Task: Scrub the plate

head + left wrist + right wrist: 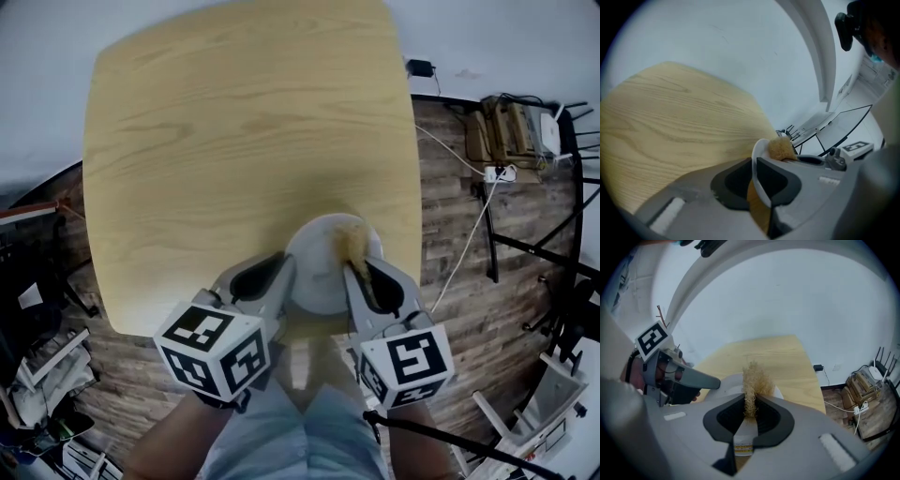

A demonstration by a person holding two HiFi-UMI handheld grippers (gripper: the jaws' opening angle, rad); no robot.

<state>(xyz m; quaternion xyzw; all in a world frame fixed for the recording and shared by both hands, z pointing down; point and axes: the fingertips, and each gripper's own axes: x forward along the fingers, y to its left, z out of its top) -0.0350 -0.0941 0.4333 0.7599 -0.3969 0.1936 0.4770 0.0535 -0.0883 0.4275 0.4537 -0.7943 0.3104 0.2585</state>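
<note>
**Work surface.** A light tan wood-grain table with rounded corners stands on a dark wood-plank floor. The table top is bare except at its near edge.

**Task item.** A round white plate is at the near edge of the table, towards the right. It lies between the two grippers. The pictures do not show whether it rests on the table or is lifted.

**Left gripper.** The left gripper is at the left side of the plate. In the left gripper view, its jaws are clamped on the rim of the plate, which stands edge-on between them.

**Right gripper.** The right gripper is at the right side of the plate. In the right gripper view, its jaws are closed on a tan fibrous scrubbing pad. The free end of the pad projects beyond the jaw tips and fans out. In the head view, the pad lies over the far right part of the plate face. Contact between pad and plate cannot be confirmed.

**Surroundings.** A white power strip lies on the floor to the right of the table. A white cable runs from it towards the near side.
</note>
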